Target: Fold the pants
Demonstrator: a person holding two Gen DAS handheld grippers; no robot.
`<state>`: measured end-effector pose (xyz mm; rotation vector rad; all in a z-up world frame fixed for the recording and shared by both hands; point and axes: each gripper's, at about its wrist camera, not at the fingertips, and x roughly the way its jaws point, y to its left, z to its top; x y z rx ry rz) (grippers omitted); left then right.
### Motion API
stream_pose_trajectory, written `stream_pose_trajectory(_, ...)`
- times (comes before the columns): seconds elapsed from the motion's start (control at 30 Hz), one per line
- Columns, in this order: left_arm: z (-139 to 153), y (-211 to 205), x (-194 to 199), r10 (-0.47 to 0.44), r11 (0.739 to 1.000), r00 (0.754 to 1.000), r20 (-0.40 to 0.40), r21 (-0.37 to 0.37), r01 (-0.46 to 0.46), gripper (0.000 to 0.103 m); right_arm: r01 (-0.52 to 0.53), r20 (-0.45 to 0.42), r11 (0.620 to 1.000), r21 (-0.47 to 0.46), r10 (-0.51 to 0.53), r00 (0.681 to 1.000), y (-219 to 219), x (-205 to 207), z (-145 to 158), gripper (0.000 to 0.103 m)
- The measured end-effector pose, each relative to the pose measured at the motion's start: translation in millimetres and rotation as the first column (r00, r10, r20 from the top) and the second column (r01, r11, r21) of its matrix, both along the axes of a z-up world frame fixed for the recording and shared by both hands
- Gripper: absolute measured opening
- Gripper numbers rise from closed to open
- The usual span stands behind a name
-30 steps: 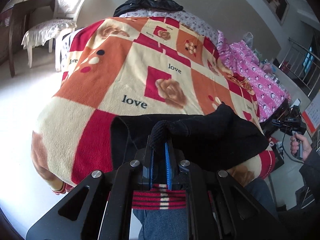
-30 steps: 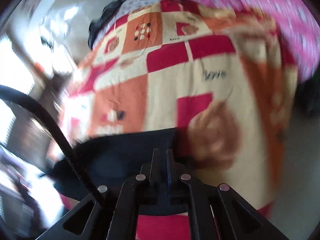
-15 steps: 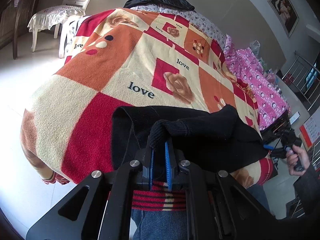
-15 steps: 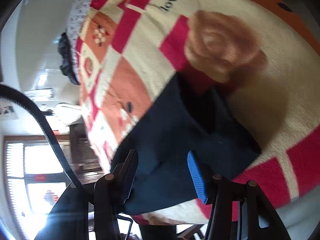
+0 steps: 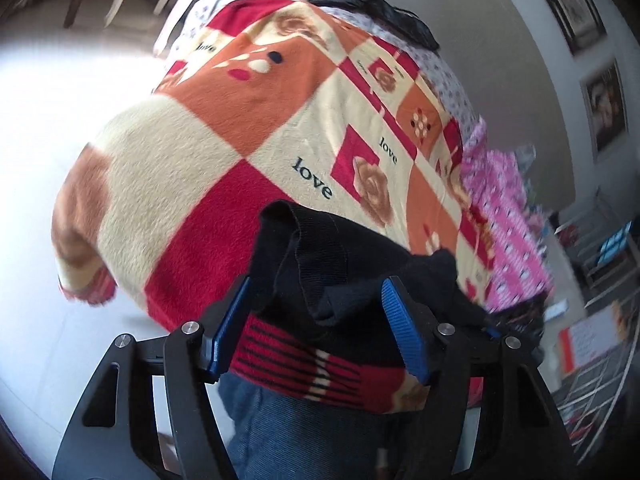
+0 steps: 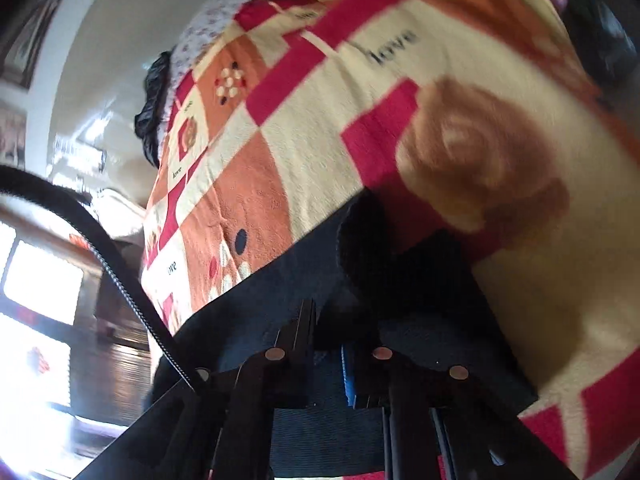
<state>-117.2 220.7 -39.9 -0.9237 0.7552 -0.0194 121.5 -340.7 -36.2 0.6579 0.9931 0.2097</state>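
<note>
Pants (image 5: 352,268) lay bunched at the near edge of your bed's blanket (image 5: 224,128), your left gripper (image 5: 316,320) spread around them, your right gripper (image 6: 328,344) pinching the dark fabric.

Left gripper (image 5: 316,328): black frame, silver round screws, blue ribbed pads (image 5: 402,336) on black fingers. Right gripper (image 6: 328,360): same black frame, coppery-looking screws, a sliver of blue pad, black ribbed cable (image 6: 120,276) alongside. Person's legs in blue jeans (image 5: 304,432).
</note>
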Motion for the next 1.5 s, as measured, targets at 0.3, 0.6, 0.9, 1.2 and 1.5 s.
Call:
stream_pose_trajectory(0.3,-18,-19,-10,0.021,0.916,0.999,0.028,-0.401,-0.008,0.068,-0.019,0.024,0.999,-0.034,0.019,1.000,1,4,14,0.011)
stream_pose_trajectory(0.6,-35,-11,-22,0.079,0.892,0.991,-0.108,-0.436,-0.119,0.069,-0.023,0.006,1.000,-0.014,0.023,1.000,-3,0,7,0.011)
stream_pose_trajectory(0.9,-35,-20,-14,0.050,0.933,0.986,-0.157,-0.346,-0.103,0.039,-0.046,0.018,0.997,-0.064,0.048,0.999,-1,-2,15,0.011)
stream_pose_trajectory(1.2,-39,-19,-27,0.039,0.897,0.985,-0.169,-0.428,-0.109,0.029,-0.025,0.011,0.999,-0.041,0.026,1.000,-9,-6,17,0.011)
stream_pose_trajectory(1.5,-18,-16,-9,0.020,0.891,0.997,-0.070,-0.451,-0.049,0.050,-0.039,0.006,0.999,-0.029,0.040,0.999,-4,-6,16,0.011)
